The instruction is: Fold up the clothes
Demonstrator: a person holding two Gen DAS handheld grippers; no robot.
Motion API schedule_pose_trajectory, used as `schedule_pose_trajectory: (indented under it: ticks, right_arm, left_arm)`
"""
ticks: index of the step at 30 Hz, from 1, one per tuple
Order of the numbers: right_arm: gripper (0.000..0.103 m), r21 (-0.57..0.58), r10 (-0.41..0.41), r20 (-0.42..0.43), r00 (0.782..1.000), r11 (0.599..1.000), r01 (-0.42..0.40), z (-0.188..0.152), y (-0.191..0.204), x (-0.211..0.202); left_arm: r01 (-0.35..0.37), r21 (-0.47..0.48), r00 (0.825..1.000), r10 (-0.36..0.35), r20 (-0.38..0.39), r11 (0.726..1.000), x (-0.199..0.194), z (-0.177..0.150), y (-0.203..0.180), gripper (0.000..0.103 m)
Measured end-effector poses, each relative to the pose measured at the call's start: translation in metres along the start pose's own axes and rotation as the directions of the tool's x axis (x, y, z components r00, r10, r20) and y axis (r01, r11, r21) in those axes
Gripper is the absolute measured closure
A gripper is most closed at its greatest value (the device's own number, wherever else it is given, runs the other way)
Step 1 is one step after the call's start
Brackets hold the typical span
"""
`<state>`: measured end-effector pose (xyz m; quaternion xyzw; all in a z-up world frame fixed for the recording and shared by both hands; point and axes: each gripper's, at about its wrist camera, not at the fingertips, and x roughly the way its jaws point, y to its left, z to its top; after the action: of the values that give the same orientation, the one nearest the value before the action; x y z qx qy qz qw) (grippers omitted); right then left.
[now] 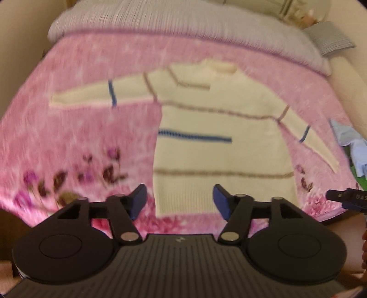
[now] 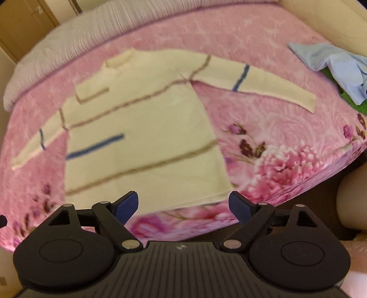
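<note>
1. A cream sweater (image 1: 220, 142) lies flat on the bed (image 1: 80, 128), front up, with its collar at the far end and its ribbed hem at the near edge.
2. Both sleeves are spread outward: the left one stretches almost straight to the left, and the right one angles out to the right and toward the near side.
3. Thin tan and blue stripes cross the body and sleeves.
4. The bed carries a pink blanket (image 2: 286, 128) printed with flowers, and a grey striped cover (image 1: 142, 20) lies across its far end.
5. A crumpled light blue garment (image 2: 339, 68) sits at the right side of the bed, well apart from the sweater's body and near the right cuff, with something green under it.
6. The left hand-held gripper (image 1: 179, 199) hovers just off the near edge of the bed, in front of the hem; it is released, fingers spread wide, holding nothing.
7. The right hand-held gripper (image 2: 184, 206) hovers near the hem's right corner, likewise released and empty.
8. Both views are somewhat blurred.
</note>
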<state>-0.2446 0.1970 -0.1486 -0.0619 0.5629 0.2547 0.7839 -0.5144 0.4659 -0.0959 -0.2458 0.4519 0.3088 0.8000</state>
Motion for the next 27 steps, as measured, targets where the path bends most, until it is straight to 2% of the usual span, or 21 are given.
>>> schedule_pose_trajectory:
  ticks: [5,8,12,18,27]
  right_arm:
    - [0.015,0.039,-0.003,0.029,1.0,0.999,0.002,-0.022,0.039,-0.02]
    - [0.015,0.053,-0.008,0.052,0.999,0.999,0.005,-0.037,0.059,-0.027]
    - [0.015,0.056,-0.02,0.07,0.997,0.998,0.016,-0.055,0.083,-0.035]
    - [0.015,0.052,-0.046,0.091,0.995,0.998,0.041,-0.069,0.106,-0.047]
    - [0.015,0.017,-0.094,0.106,0.99,0.996,0.092,-0.078,0.131,-0.059]
  left_arm:
    - [-0.033,0.039,0.999,0.032,0.027,0.999,-0.023,0.005,0.023,0.038]
    - [-0.047,0.058,0.998,0.044,0.054,0.997,-0.034,0.004,0.04,0.032]
    - [-0.061,0.078,0.995,0.054,0.085,0.995,-0.044,0.004,0.059,0.03]
    - [-0.023,0.112,0.993,0.009,0.116,0.993,-0.052,0.006,0.075,0.028]
    - [0.015,0.116,0.993,-0.028,0.113,0.993,-0.056,0.007,0.089,0.024]
